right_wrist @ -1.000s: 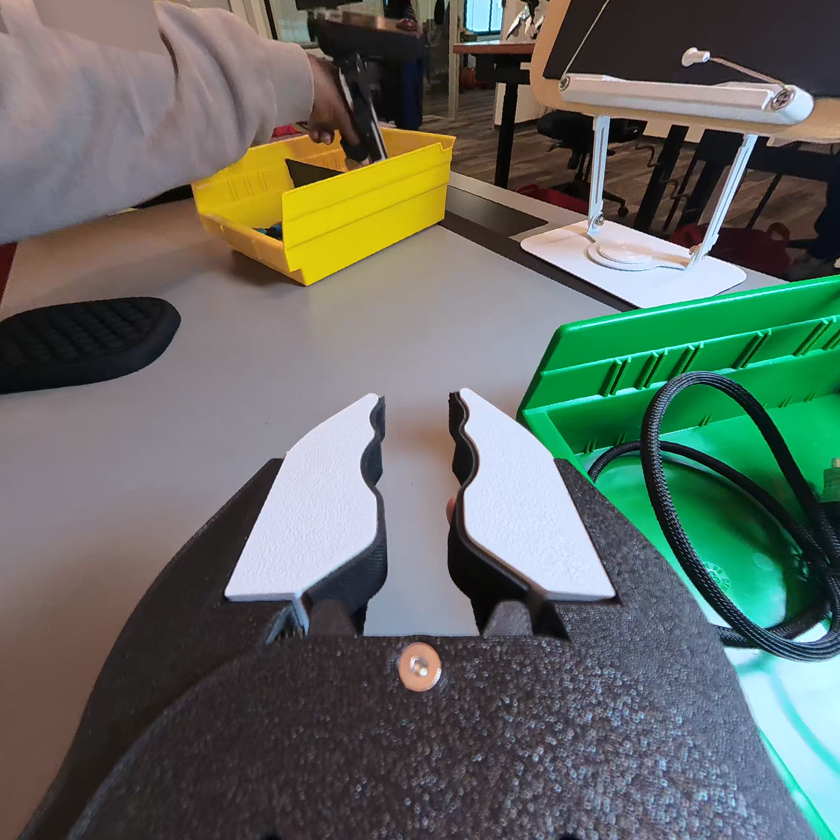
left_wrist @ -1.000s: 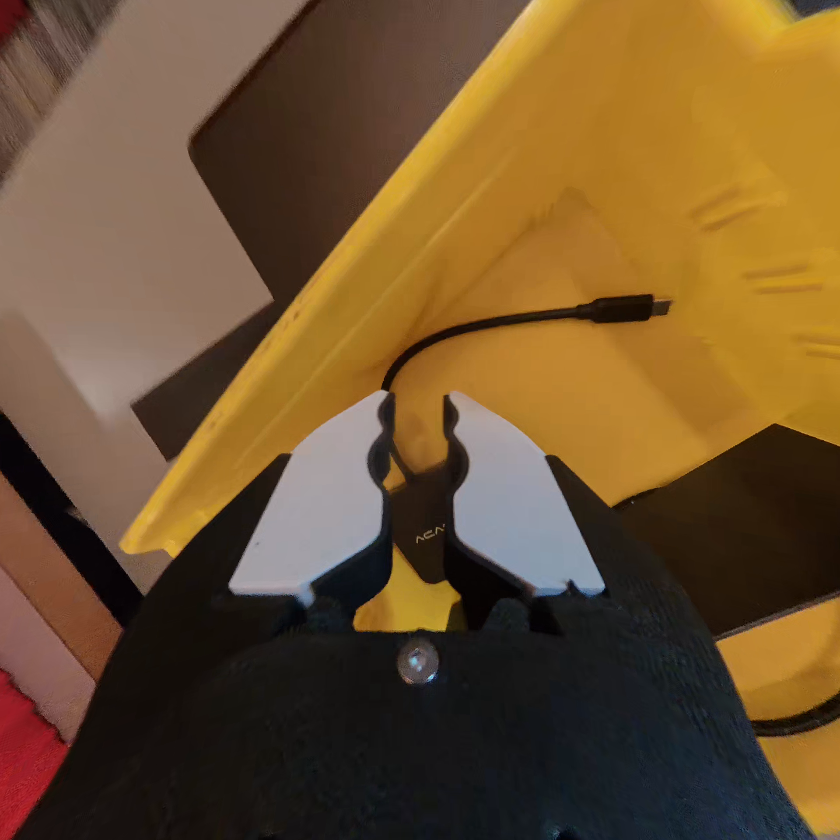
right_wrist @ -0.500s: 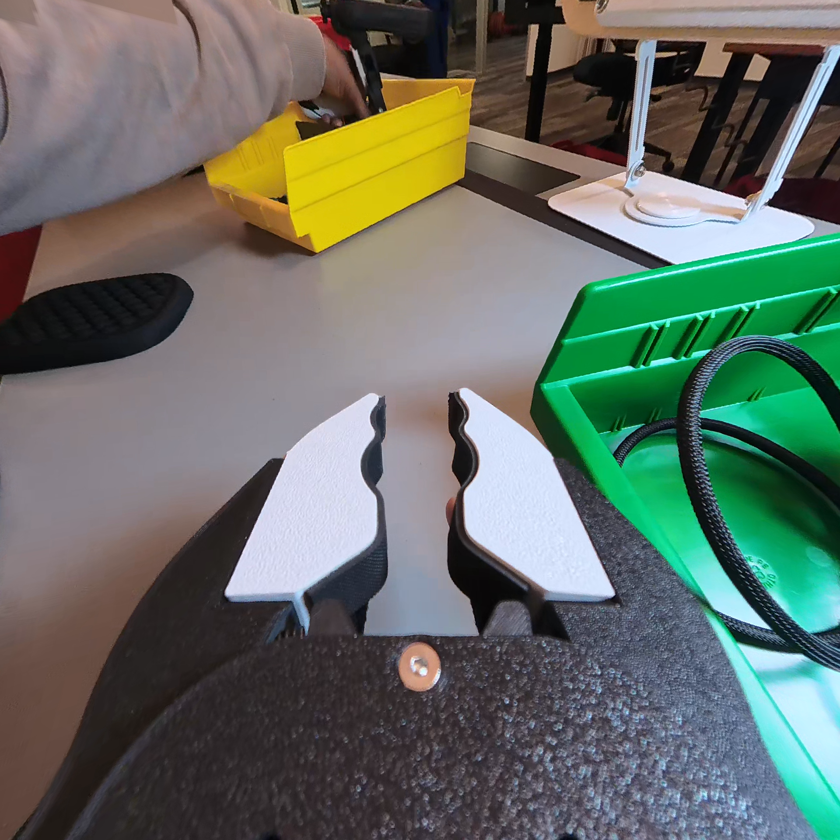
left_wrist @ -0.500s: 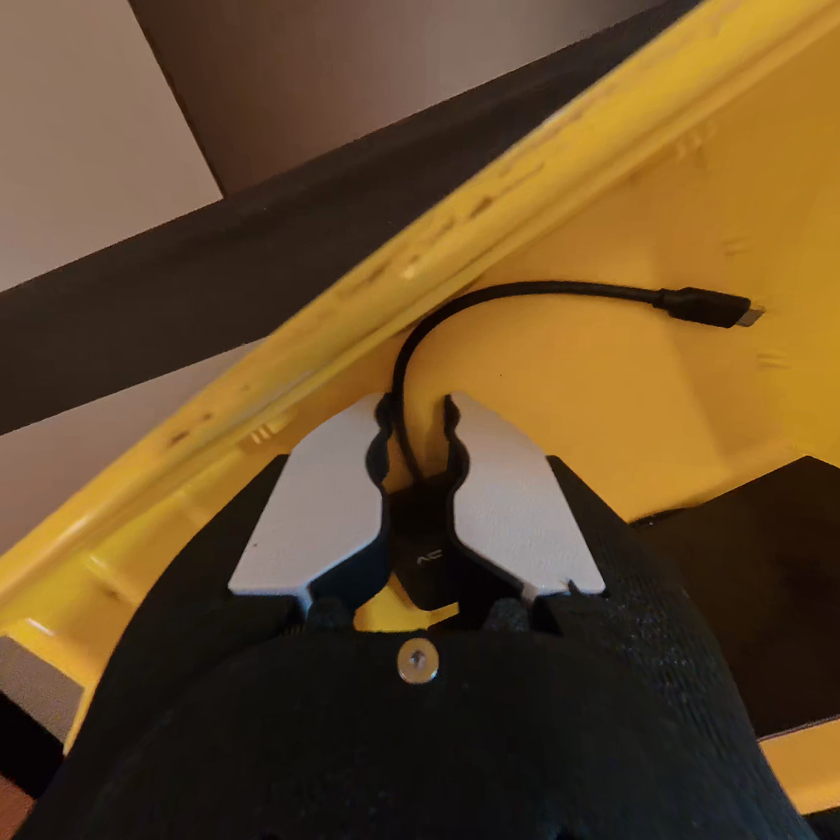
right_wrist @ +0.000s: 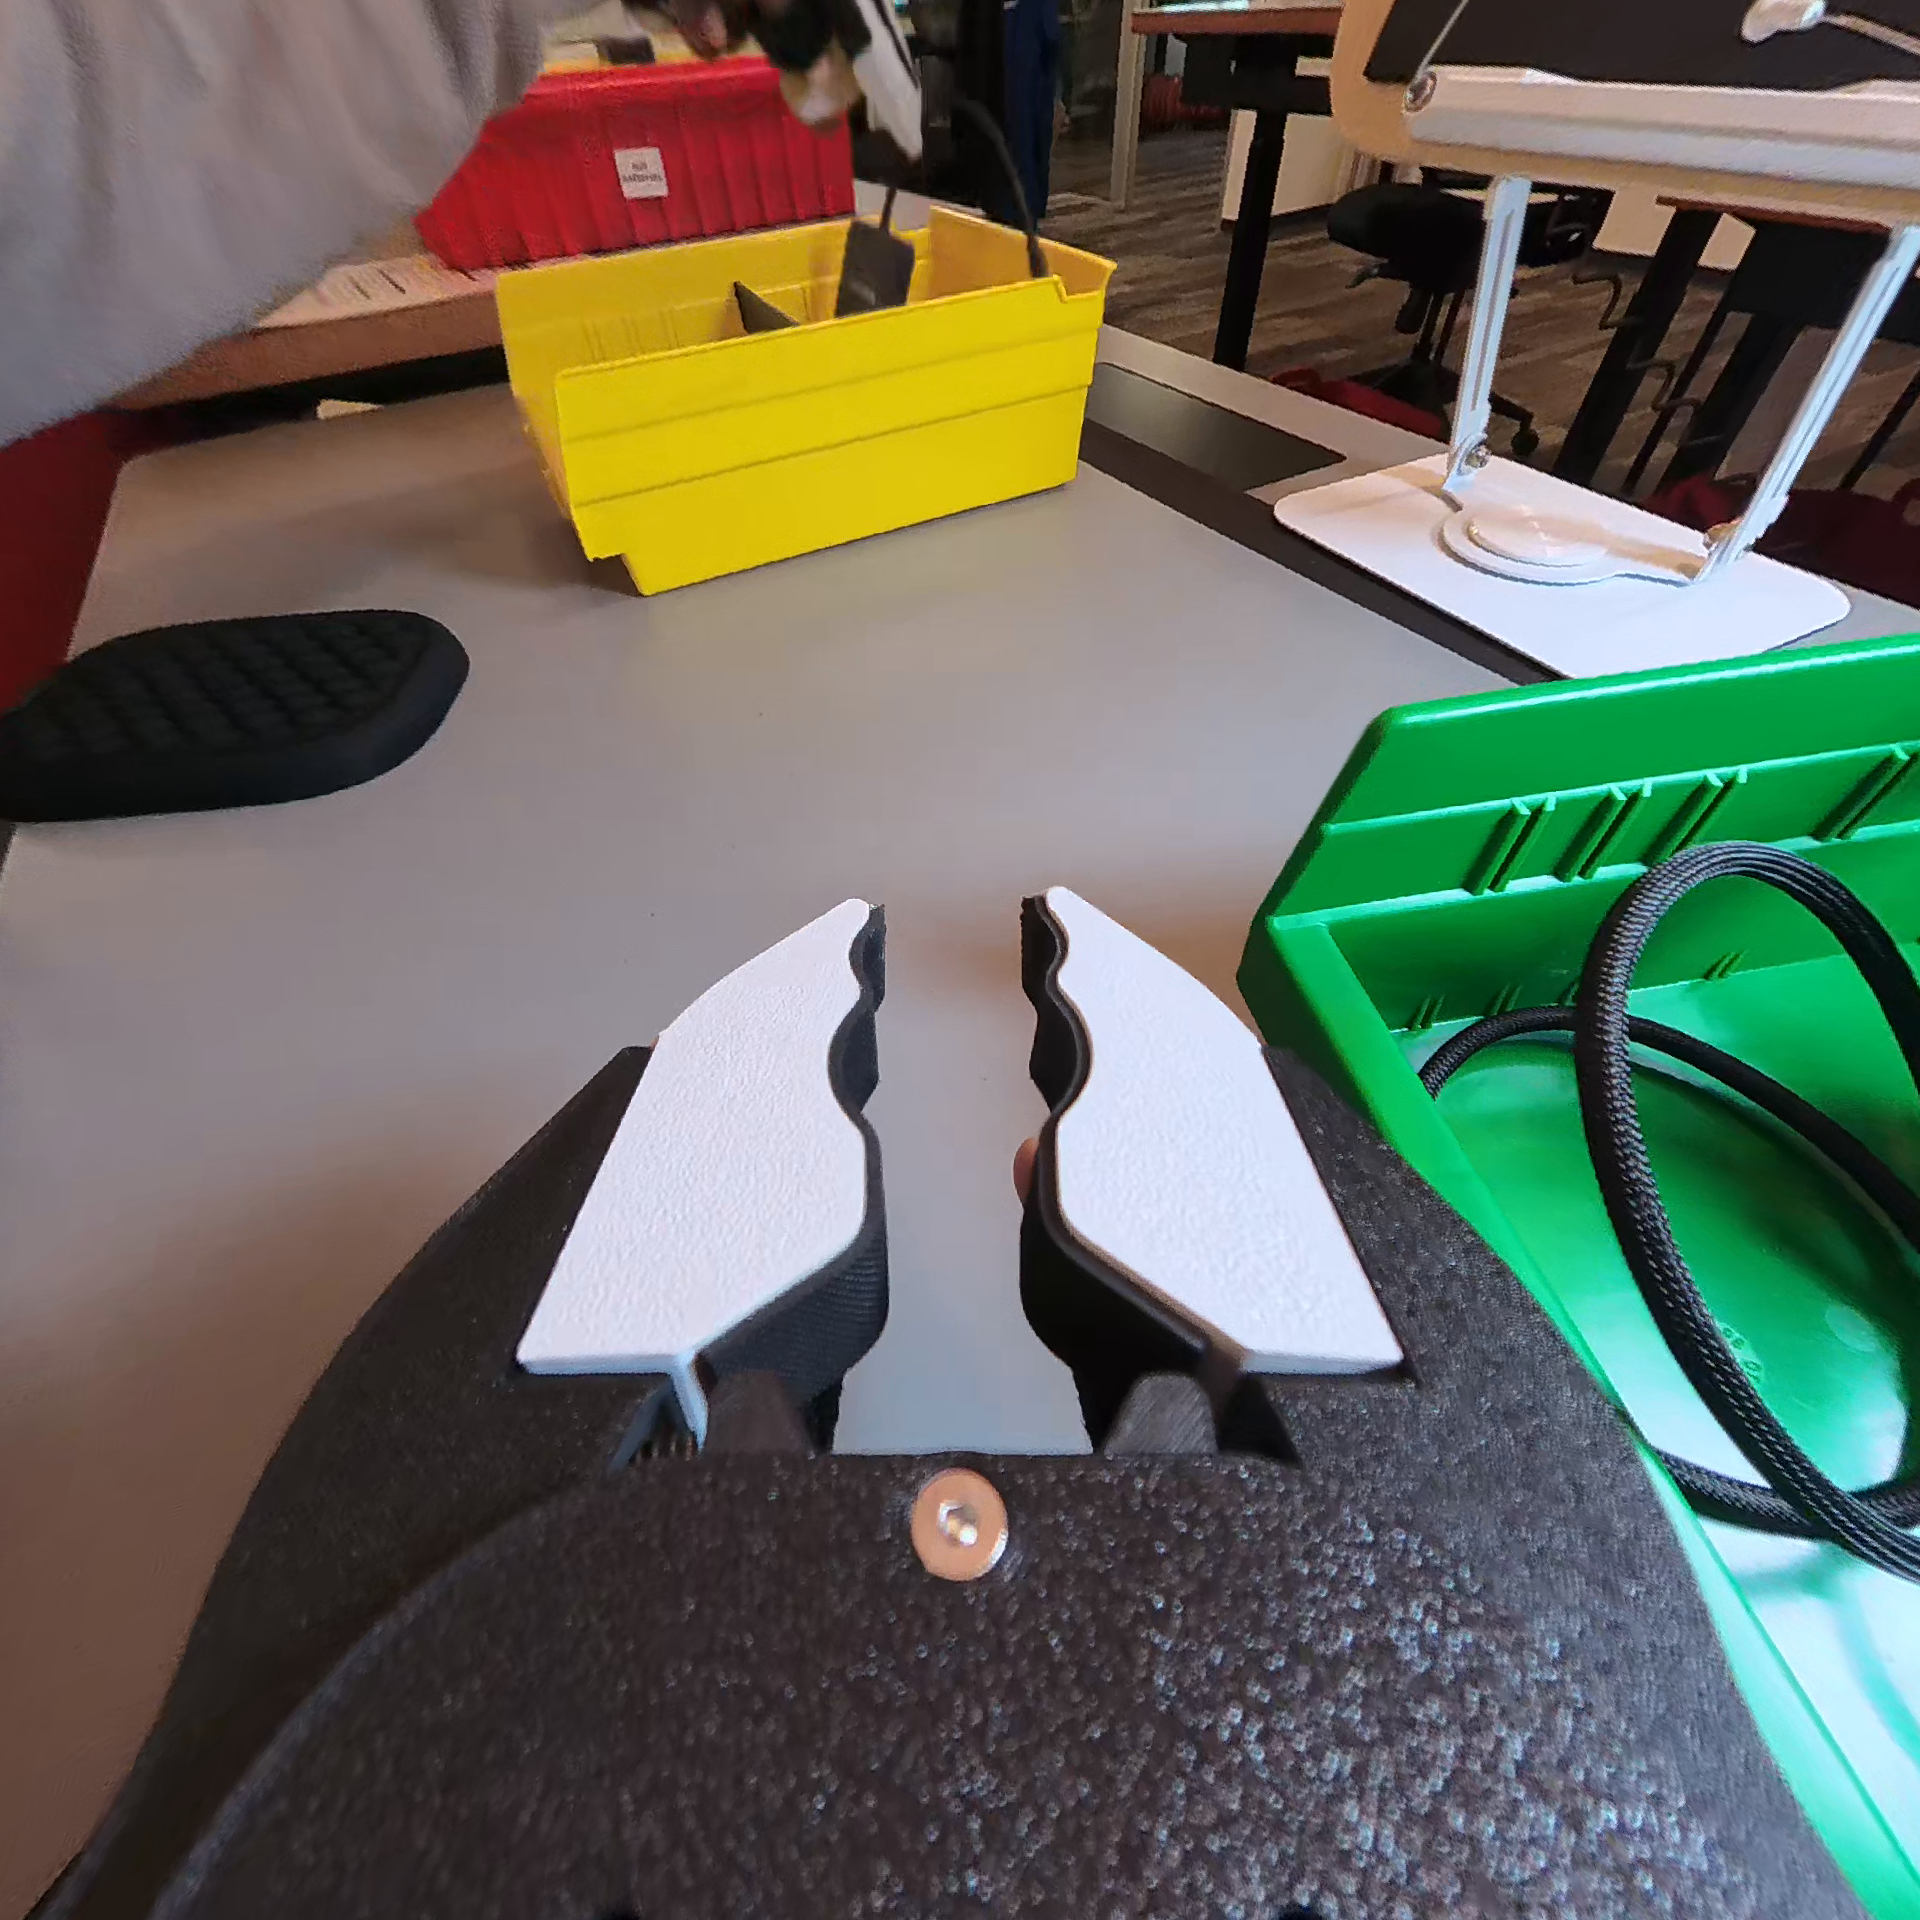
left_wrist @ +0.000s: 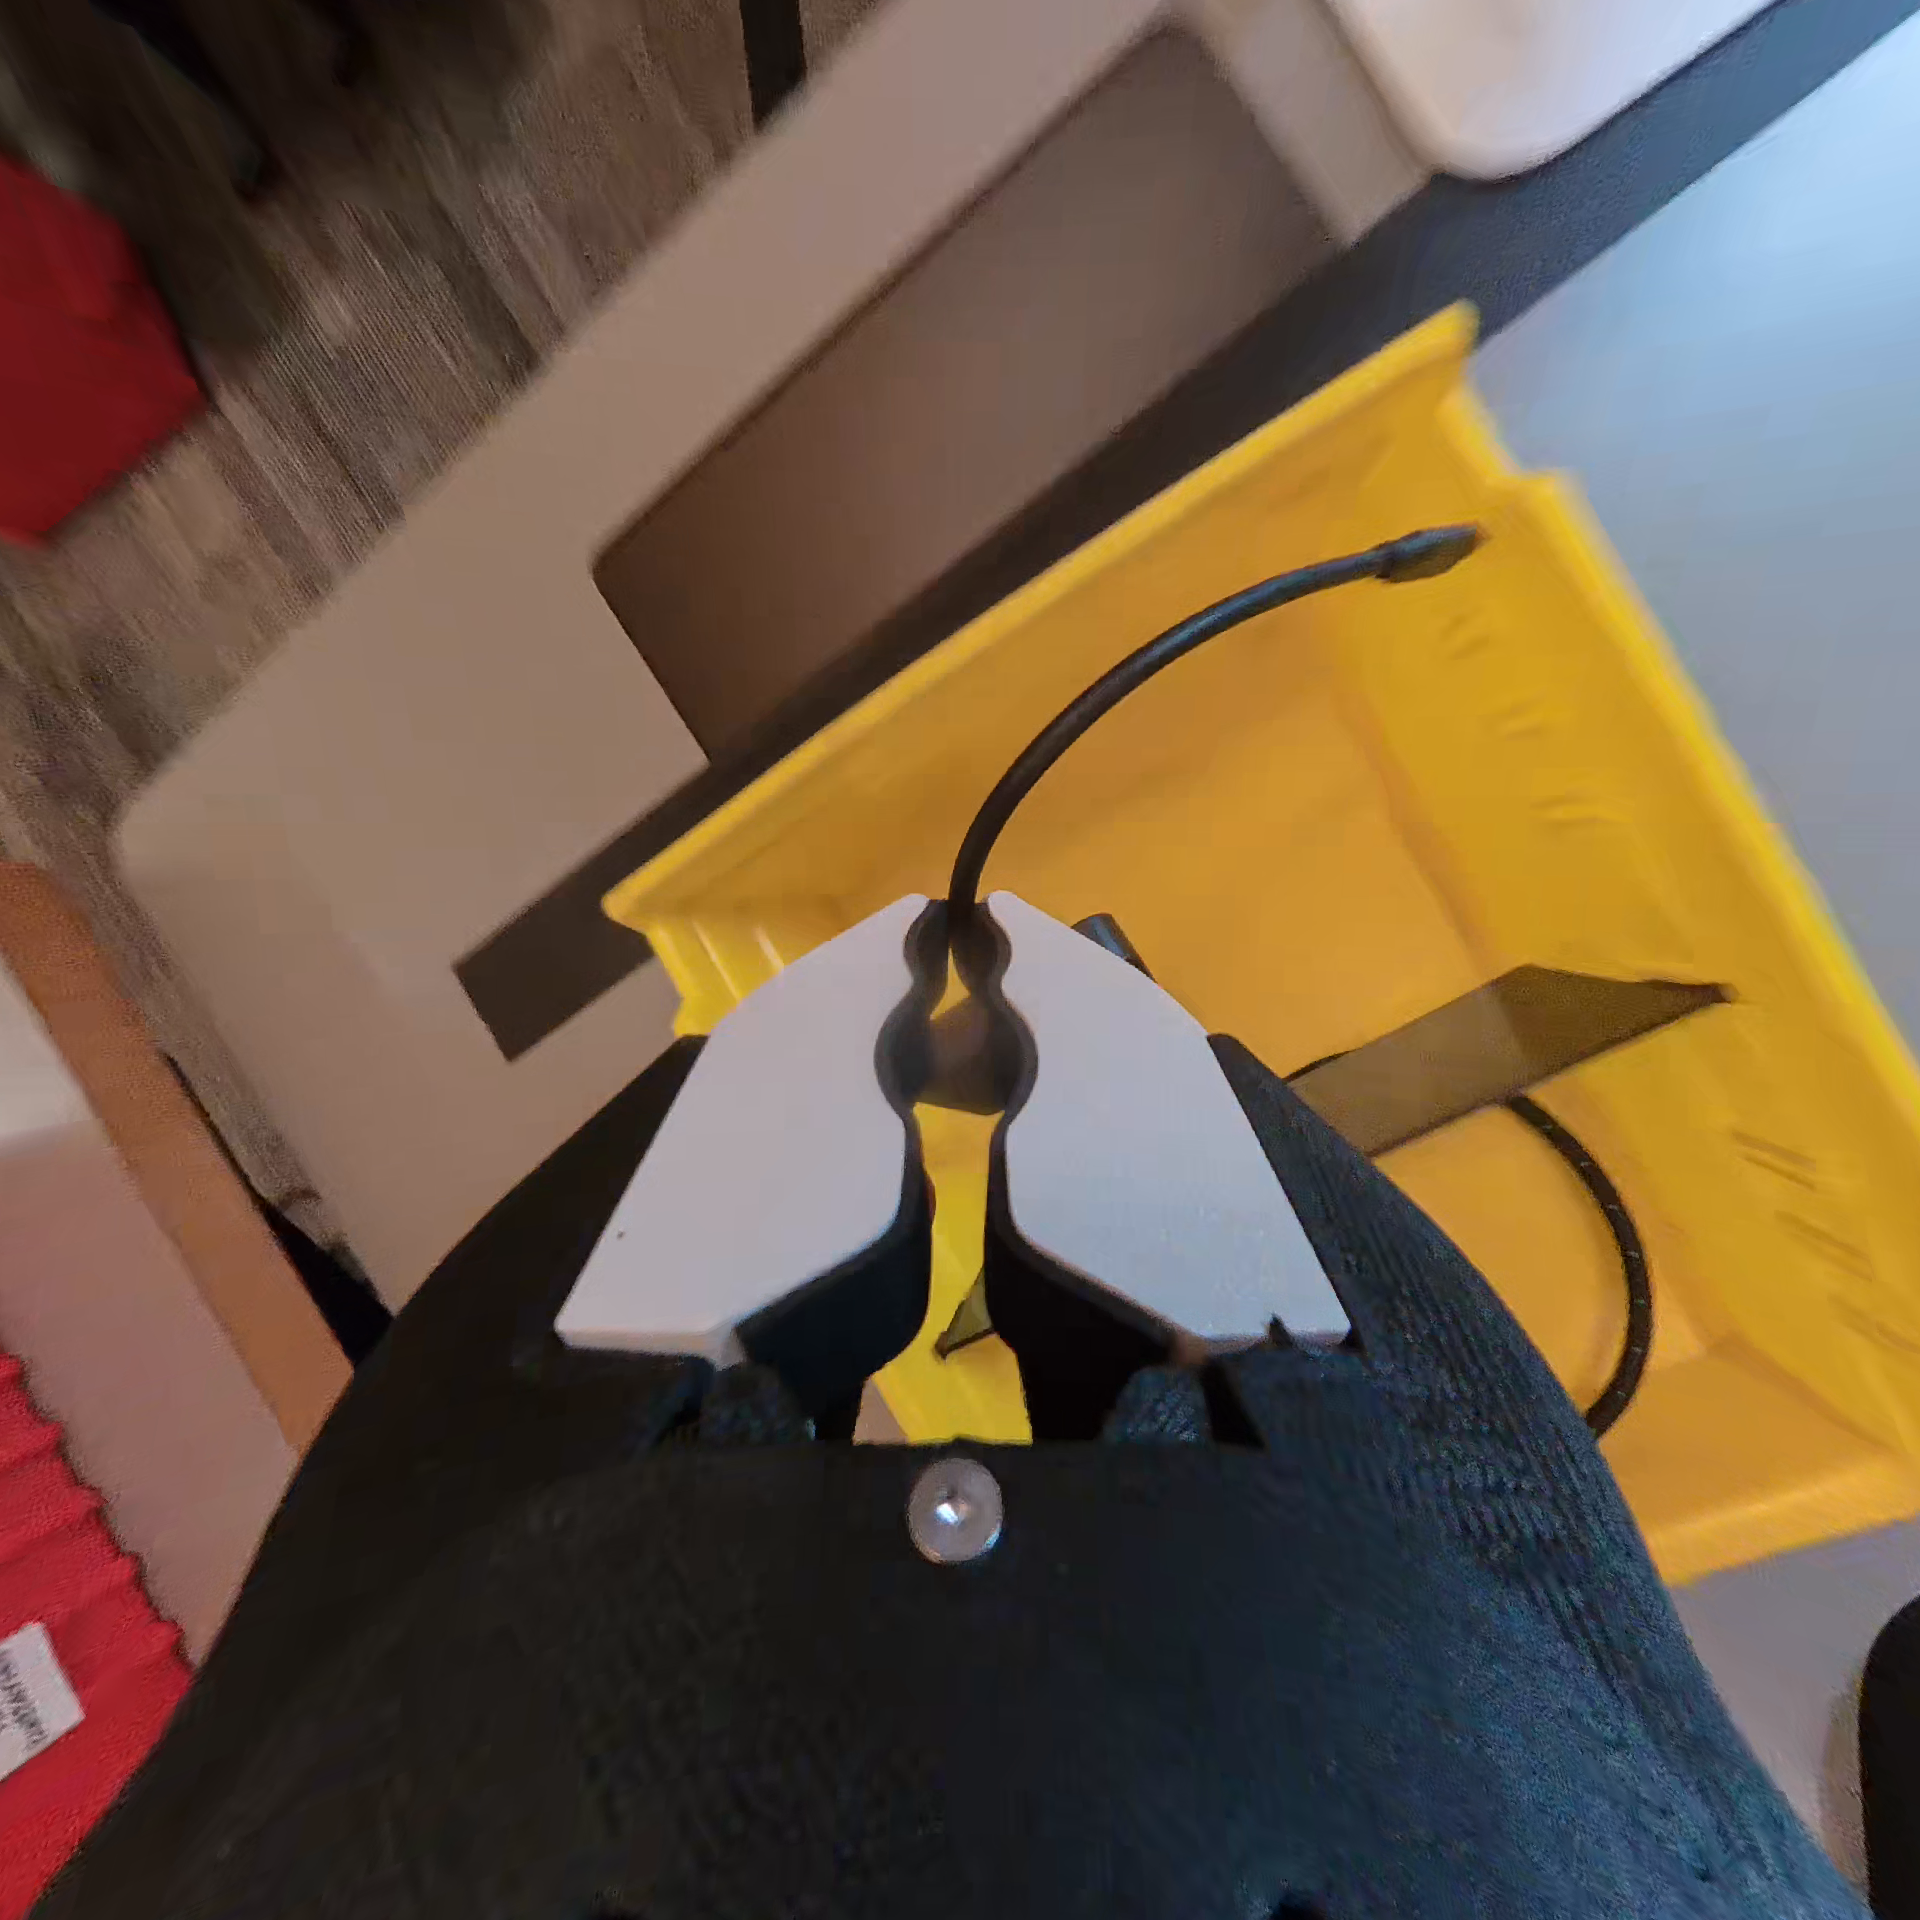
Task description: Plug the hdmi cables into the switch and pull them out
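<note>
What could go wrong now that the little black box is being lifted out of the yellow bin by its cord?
1. The left hand-held gripper pinches only the thin cord, so the switch dangling over the yellow bin could swing or slip free.
2. The cord's loose plug may snag on the bin wall.
3. The switch might catch the bin's dark divider.

- The bin (right_wrist: pixel 821 436) stood at the far side of the counter (right_wrist: pixel 727 790), a divider (right_wrist: pixel 764 309) inside it.
- A second bin (right_wrist: pixel 1558 852), near right, held a coiled cable (right_wrist: pixel 1662 1143).
- A pad (right_wrist: pixel 218 707) lay left.
</note>
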Demonstrator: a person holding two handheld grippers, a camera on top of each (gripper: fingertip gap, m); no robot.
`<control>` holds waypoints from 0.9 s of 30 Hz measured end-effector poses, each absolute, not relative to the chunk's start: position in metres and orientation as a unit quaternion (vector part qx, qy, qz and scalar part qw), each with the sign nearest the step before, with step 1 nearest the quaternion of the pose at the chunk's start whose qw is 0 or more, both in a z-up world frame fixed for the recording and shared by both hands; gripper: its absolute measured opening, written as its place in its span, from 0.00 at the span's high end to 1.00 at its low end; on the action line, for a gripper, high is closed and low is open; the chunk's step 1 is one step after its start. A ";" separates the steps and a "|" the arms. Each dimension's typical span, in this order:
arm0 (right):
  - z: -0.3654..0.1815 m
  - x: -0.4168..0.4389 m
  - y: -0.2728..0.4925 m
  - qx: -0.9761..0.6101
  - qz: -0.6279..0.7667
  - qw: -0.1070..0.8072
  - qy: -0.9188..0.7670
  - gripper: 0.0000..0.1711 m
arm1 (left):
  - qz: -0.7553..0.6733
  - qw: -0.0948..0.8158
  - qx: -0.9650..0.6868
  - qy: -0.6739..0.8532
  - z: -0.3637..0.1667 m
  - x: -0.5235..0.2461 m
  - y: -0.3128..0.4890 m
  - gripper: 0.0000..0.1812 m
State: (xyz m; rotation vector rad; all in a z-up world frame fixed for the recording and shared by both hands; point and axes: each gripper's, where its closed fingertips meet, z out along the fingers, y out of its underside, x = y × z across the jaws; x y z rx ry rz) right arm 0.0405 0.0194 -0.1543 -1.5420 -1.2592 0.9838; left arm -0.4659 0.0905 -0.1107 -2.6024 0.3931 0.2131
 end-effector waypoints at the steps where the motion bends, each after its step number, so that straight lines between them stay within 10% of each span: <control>1: -0.153 0.040 0.018 -0.619 0.396 0.447 -0.510 0.85 | 0.082 0.277 -0.945 0.152 -0.091 -0.458 0.090 0.97; 8: -0.137 0.026 0.006 -0.599 0.399 0.467 -0.514 0.85 | 0.022 0.442 -0.867 0.229 0.014 -0.357 0.062 0.97; 19: -0.086 -0.068 -0.046 -0.533 0.355 0.573 -0.511 0.65 | -0.357 0.611 -0.683 0.180 0.013 -0.124 -0.013 0.97; 23: -0.090 -0.073 -0.039 -0.505 0.328 0.610 -0.515 0.89 | -0.460 0.586 -0.660 0.099 -0.024 -0.103 -0.015 0.97; 27: -0.111 -0.062 -0.033 -0.531 0.404 0.515 -0.538 0.92 | -0.466 0.545 -0.689 0.104 -0.063 -0.112 -0.013 0.95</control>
